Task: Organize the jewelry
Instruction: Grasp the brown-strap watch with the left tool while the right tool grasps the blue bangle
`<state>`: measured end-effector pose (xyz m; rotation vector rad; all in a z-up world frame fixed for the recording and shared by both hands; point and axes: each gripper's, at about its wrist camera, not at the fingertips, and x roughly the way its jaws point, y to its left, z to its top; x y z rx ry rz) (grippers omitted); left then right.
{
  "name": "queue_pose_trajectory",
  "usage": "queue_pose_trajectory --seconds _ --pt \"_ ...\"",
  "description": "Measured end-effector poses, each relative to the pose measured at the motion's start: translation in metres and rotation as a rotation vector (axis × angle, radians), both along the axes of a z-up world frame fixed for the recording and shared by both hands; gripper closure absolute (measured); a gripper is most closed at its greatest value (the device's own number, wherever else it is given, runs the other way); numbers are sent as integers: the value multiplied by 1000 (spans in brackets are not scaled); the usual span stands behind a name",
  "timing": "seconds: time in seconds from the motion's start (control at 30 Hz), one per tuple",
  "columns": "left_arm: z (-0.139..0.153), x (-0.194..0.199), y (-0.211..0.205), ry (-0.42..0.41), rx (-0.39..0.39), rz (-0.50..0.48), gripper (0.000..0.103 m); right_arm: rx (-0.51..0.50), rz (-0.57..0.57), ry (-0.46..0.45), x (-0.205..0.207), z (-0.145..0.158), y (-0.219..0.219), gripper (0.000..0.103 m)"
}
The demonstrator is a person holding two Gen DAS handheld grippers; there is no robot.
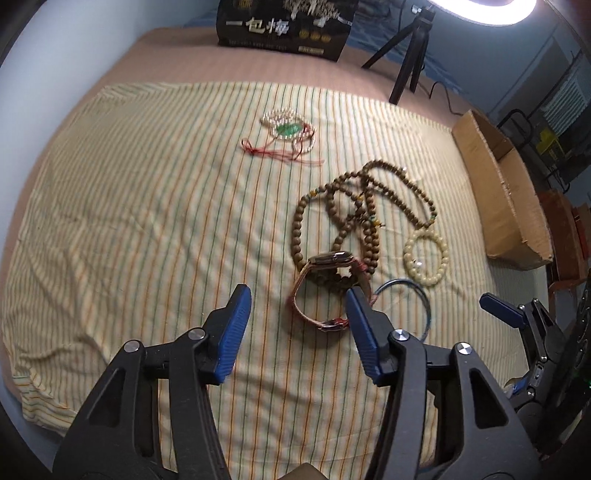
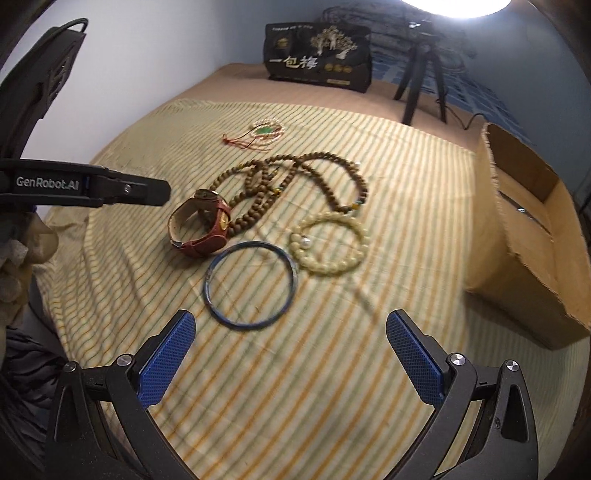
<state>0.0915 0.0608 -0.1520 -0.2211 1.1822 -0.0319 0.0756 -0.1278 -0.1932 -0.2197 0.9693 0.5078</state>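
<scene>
On a striped cloth [image 1: 147, 206] lie a red-strapped watch [image 1: 325, 291] [image 2: 201, 227], a long brown bead necklace [image 1: 354, 206] [image 2: 295, 184], a cream bead bracelet [image 1: 426, 258] [image 2: 330, 243], a thin blue bangle [image 1: 410, 306] [image 2: 249, 282] and a pearl string with a green stone and red cord [image 1: 288, 131] [image 2: 264, 133]. My left gripper [image 1: 297, 297] is open and empty, just short of the watch. My right gripper [image 2: 290, 321] is open and empty, just short of the bangle.
An open cardboard box [image 1: 498, 184] [image 2: 532, 236] stands at the cloth's right edge. A black printed bag [image 1: 284, 26] [image 2: 317, 55] and a black tripod [image 1: 406, 51] [image 2: 421, 74] under a ring light stand at the back. A wall is at the left.
</scene>
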Motion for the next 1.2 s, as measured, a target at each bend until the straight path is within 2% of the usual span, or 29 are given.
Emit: queue_pose_trajectory --seconds 0.1,0.2,0.47,0.57,0.7,0.77,0.83,0.87,1.0,1.2 --pt "-8 2 0 22 -3 4 49 0 10 14 3 -5 7 1" --pt "-16 4 2 43 -9 1 55 -9 22 13 3 -8 13 1" --pt "-30 13 3 67 -31 0 62 -13 28 28 8 -16 23 1" --pt "-35 17 0 80 -35 -12 72 -14 34 42 9 -20 29 1" --pt "-39 22 -1 86 -35 -12 76 -50 39 37 12 -26 37 1" --pt "-40 23 -1 86 -40 -10 79 -54 32 41 14 -28 37 6" --pt "-41 24 0 84 -39 -8 88 -58 23 45 17 -29 35 11" --pt "-41 25 0 84 -39 -9 89 -60 19 45 18 -28 34 14" --pt "-41 26 -1 81 -34 -15 95 -72 20 33 17 -26 32 32" --pt "-34 22 1 59 -34 -12 95 -65 27 37 15 -24 28 32"
